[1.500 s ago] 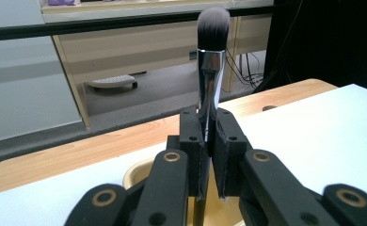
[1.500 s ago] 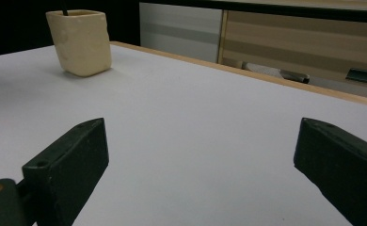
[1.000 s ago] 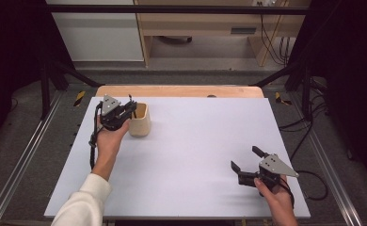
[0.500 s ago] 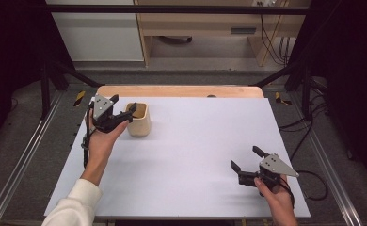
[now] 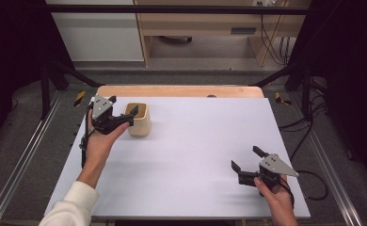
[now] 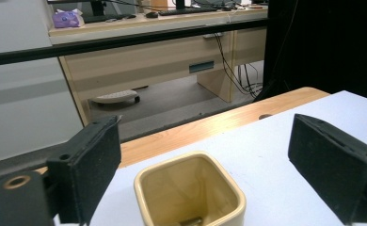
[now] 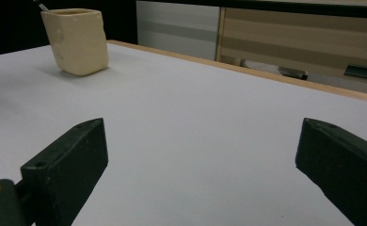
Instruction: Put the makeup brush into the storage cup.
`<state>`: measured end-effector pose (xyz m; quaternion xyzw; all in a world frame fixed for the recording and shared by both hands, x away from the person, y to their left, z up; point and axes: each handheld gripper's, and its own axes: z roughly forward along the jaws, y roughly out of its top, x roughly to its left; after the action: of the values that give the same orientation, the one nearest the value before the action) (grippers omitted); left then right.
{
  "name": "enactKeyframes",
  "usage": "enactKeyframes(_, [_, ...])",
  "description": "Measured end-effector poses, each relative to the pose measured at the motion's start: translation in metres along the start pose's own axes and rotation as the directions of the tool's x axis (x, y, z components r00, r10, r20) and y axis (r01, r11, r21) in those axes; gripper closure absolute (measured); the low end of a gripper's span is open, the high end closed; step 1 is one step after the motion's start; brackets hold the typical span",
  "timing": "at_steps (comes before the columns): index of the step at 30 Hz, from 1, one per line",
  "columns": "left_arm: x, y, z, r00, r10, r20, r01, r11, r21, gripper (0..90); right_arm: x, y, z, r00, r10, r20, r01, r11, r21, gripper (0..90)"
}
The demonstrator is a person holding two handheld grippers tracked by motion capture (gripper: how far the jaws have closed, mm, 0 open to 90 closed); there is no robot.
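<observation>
Left gripper view: left tool (image 6: 219, 165) released, its jaws just opened wide, flat black pads (image 6: 94, 165) clear of the cup (image 6: 191, 195) that sits between and below them. Nothing gripped. From the high view the left tool (image 5: 125, 117) hangs at the cup's (image 5: 139, 120) left side near the rim, at the far left of the surface (image 5: 195, 155). Something small and metallic glints at the cup's bottom; cannot tell what.

Right tool (image 5: 247, 160) released too, jaws spread, empty, low over the near right of the surface, well apart from the cup.

Risks, as judged:
- One left jaw tip sits very close to the rim; a careless pull-away could clip it and tip or skid the cup.
- Cup stands near the far left corner; a shove leftward could carry it off the edge.
- Glazed walls look slick; a pinch on one wall may slip.

Materials and shapes:
- Cup: cream-yellow, glossy, ceramic by the look; squarish mouth with rounded corners, thick rim, sides tapering downward; a faint relief on one wall in the right gripper view (image 7: 78, 40).
- Tool pads: matte black, rubbery, blocky.
- Surface: smooth pale sheet over a wooden top (image 5: 181, 91) showing at the far edge.
</observation>
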<state>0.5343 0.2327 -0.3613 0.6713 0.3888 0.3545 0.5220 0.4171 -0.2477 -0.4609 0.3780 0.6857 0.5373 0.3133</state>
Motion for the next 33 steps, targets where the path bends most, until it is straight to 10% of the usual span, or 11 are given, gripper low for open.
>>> enactKeyframes(33, [-0.019,-0.009,-0.018,0.9952,0.033,0.092,-0.030,0.9990,-0.032,3.0,0.000,0.000,0.001,0.9999,-0.002,0.010,0.002,1.000,0.001,2.7])
